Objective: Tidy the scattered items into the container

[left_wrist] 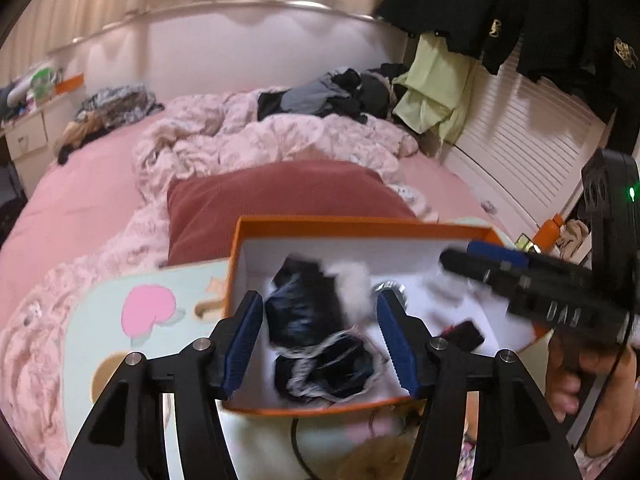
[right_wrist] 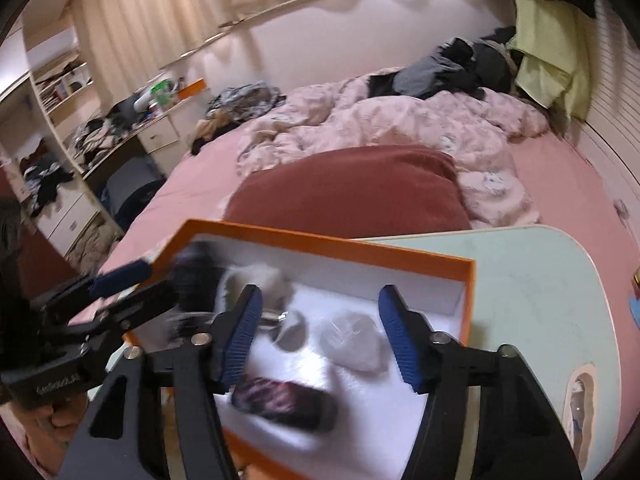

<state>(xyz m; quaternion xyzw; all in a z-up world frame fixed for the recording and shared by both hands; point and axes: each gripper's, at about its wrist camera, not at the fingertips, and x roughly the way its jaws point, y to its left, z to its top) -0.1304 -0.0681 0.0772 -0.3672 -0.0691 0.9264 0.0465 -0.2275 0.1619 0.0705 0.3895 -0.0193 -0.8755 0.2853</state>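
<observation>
Pink bedding and a dark red pillow [left_wrist: 280,200] fill the background, and a pale green surface [left_wrist: 104,312] in front of them carries an orange box [left_wrist: 360,226] with a white inside.

From the left wrist view, the left gripper [left_wrist: 320,338] tilts down over the near-left part of the box, its blue pads standing apart with nothing pressed between them. Below the gap lie black bundles with white fluffy trim [left_wrist: 316,332], blurred, their long run reaching from the near wall towards the far one. A small shiny metal piece [left_wrist: 390,290] sits just beside the right pad, and a small dark item [left_wrist: 464,334] lies further right on the white floor.

The right gripper [right_wrist: 320,336] also angles down into the box, pads apart and gripping nothing. Between and beyond them lie a grey crumpled clear item [right_wrist: 356,340] and a dark oblong item [right_wrist: 284,404], lying crosswise near the front wall; both are blurred. A white fluffy tuft [right_wrist: 260,280] rests near the far wall.

Each gripper shows in the other's view, coming in from the side over the box rim, with a person's hand [left_wrist: 580,372] on the right one's handle.
</observation>
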